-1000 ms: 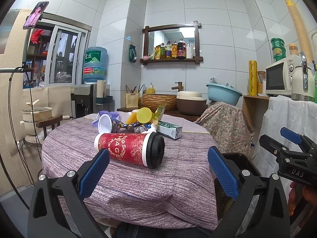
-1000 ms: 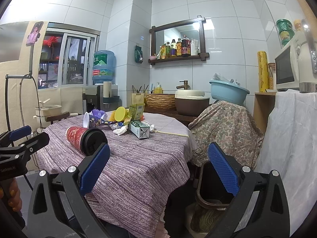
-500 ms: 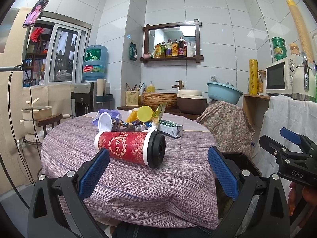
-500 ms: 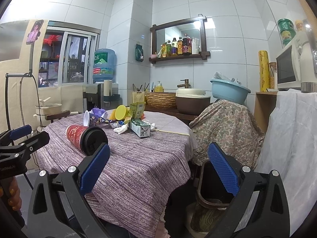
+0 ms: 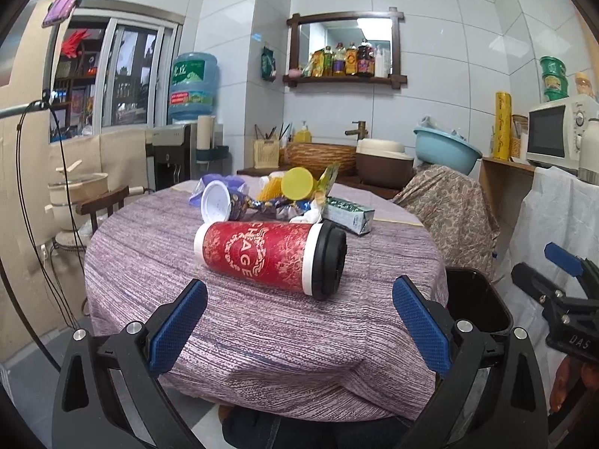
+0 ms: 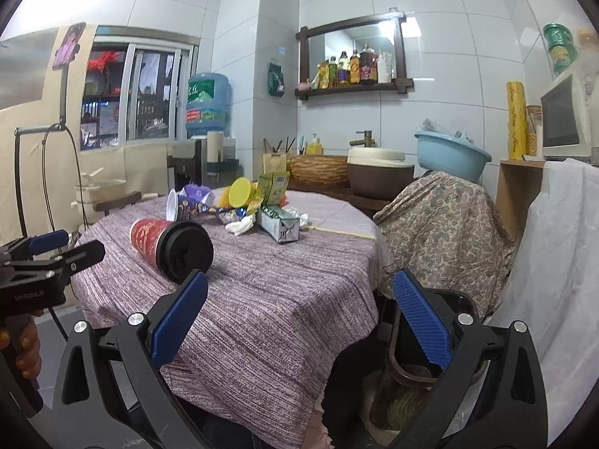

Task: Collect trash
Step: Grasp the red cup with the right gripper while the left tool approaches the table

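Straight ahead of the wide-open, empty left tool [image 5: 299,321], the red cup [image 5: 269,256] lies on the table [image 5: 262,336], long axis crosswise, lid rightward; farther right, the right tool [image 6: 299,321] gapes empty, less squarely placed.

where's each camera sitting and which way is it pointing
Left wrist: on the left gripper, facing the red paper cup with black lid lying on the purple-clothed round table; right gripper shows alongside.
Right wrist: on the right gripper, facing the table edge and dark bin; left gripper alongside.
Shared: cup, table, bin.
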`<state>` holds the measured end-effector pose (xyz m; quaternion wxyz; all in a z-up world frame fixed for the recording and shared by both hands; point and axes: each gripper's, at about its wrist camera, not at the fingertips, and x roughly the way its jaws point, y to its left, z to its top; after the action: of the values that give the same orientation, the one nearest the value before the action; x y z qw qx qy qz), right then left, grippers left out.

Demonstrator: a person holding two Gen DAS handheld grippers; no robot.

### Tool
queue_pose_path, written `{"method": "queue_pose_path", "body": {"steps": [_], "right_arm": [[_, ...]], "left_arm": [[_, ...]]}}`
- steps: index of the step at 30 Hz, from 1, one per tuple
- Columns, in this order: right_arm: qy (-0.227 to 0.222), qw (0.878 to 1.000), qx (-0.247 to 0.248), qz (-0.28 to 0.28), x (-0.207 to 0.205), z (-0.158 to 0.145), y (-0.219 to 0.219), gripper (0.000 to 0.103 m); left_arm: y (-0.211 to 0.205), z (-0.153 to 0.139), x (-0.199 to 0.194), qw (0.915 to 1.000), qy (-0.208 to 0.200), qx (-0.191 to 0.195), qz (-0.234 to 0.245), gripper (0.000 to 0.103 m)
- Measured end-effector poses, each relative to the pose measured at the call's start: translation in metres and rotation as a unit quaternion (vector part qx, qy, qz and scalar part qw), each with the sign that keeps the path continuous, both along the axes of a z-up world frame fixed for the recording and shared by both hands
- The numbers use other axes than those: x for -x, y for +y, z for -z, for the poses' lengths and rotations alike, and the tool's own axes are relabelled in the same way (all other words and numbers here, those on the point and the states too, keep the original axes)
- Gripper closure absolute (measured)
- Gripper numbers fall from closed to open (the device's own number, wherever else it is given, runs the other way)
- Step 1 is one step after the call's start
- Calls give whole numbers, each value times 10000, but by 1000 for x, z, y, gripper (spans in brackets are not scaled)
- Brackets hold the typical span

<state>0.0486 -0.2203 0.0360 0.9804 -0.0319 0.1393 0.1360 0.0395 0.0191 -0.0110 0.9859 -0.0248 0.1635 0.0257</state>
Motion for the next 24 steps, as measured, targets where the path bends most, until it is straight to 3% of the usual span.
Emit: {"method": "queue_pose_path", "body": {"steps": [13,19,24], "right_arm": [[686,9910,484,-1043,-47,16,49,5],[1170,9750,473,-1831,-81,8,76,5],[1287,9617,558,-2355,-101,-6,107,5]], "left_arm": [[32,9,-34,9960,829,254,-233,5],[60,5,-43,9929,1011,375,-510,5],[88,1,-48,9891,1161,438,-798,5]]}}
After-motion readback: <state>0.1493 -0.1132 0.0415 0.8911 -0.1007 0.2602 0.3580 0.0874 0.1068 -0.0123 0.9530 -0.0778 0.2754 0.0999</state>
